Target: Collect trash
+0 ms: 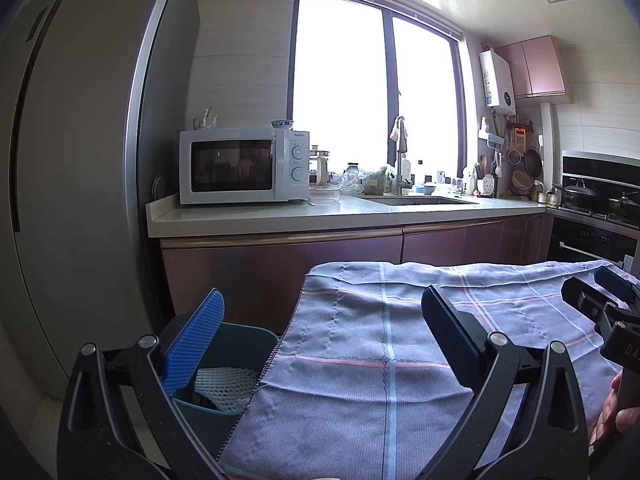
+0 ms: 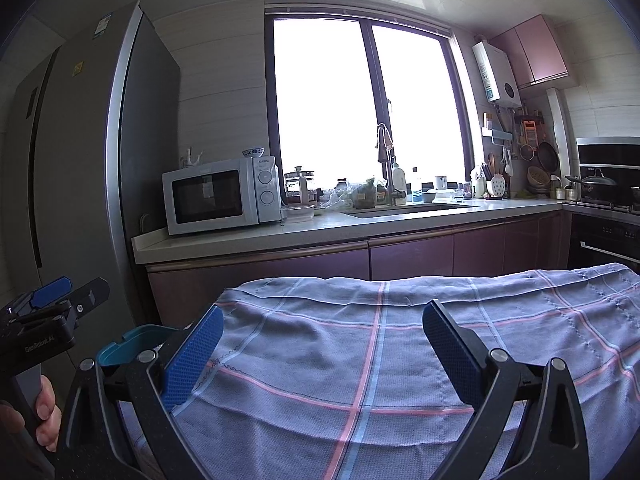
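Note:
A teal trash bin (image 1: 224, 380) stands on the floor at the left edge of a table covered with a blue-grey checked cloth (image 1: 384, 344). White foam netting (image 1: 226, 384) lies inside the bin. My left gripper (image 1: 320, 332) is open and empty, its left finger over the bin and its right finger over the cloth. My right gripper (image 2: 320, 340) is open and empty above the cloth (image 2: 400, 340). The bin's rim (image 2: 132, 346) shows at the left of the right wrist view. Each gripper shows in the other's view: the right gripper (image 1: 600, 304), the left gripper (image 2: 48, 304).
A tall grey fridge (image 1: 68, 184) stands at the left. Behind the table runs a counter (image 1: 320, 212) with a white microwave (image 1: 240, 164), a sink with a tap (image 1: 400, 160), jars and utensils. A stove with pans (image 1: 592, 200) is at the right.

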### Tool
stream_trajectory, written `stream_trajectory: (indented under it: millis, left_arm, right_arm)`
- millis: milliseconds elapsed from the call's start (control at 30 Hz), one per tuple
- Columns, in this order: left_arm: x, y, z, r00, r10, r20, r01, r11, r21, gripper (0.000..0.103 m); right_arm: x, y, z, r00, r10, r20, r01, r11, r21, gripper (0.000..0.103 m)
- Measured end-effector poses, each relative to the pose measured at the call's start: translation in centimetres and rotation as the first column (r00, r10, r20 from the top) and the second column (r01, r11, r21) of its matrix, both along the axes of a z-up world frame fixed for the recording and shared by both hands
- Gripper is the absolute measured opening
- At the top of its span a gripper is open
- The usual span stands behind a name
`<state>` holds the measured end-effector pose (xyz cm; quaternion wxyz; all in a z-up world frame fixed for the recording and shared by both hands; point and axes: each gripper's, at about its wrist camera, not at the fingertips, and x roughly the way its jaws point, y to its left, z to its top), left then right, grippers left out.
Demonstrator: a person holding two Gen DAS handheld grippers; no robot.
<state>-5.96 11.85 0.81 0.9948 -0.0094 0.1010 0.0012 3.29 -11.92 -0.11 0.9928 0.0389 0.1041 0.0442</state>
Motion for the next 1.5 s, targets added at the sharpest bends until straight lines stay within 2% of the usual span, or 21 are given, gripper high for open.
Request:
stream_trajectory:
  millis: [1500]
  left_arm:
    - [0.68, 0.07, 0.08, 1.0, 0.0, -0.004, 0.0, 1.0, 0.01, 0.097]
  right_arm:
    - [-0.6, 0.0, -0.31, 1.0, -0.019, 0.0, 0.019, 1.0, 0.009, 0.096]
